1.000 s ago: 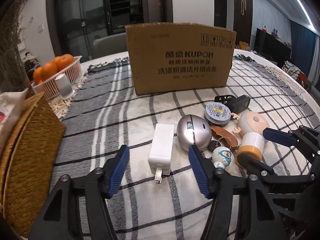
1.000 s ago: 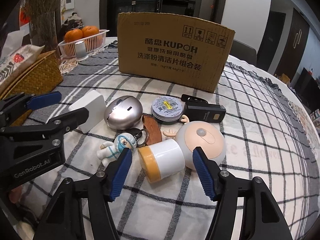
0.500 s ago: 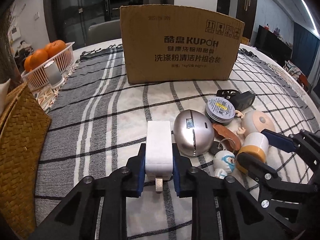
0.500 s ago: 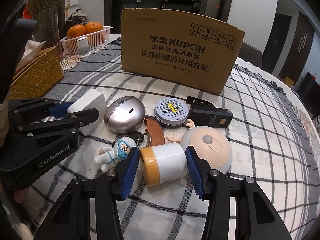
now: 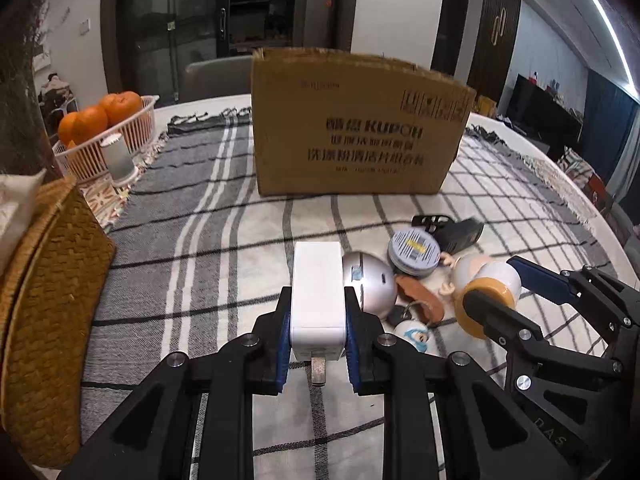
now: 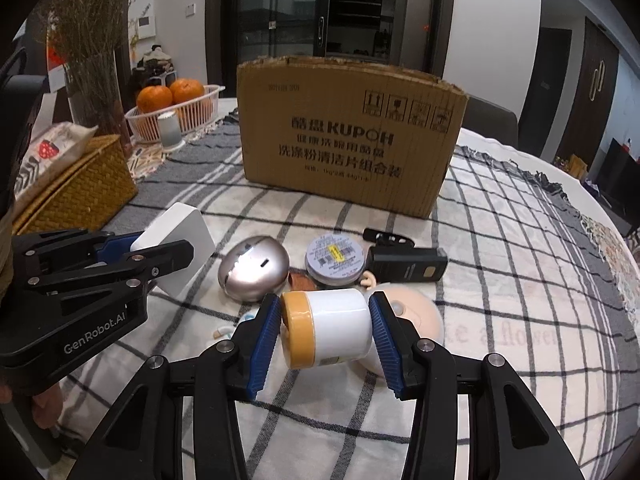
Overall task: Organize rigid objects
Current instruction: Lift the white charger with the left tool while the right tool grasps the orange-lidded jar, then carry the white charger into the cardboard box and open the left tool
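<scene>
The left gripper (image 5: 318, 336) was clamped on the white rectangular plug-in charger (image 5: 318, 292), just off the checked tablecloth (image 6: 500, 280). The right gripper (image 6: 326, 336), whose jaws had just been closing, gripped the white cylindrical jar with a yellow lid (image 6: 326, 330). Both pick-ups looked done (judging by the lift), so the next move probably called for carrying them to the brown cardboard box (image 6: 348, 136) at twelve o'clock.

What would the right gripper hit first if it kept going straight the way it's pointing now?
Probably the peach round-headed toy, lying just beyond the white jar with the yellow lid that the right gripper holds. Depth is hard to judge; a shallower line could pass over it towards the brown cardboard box.
</scene>
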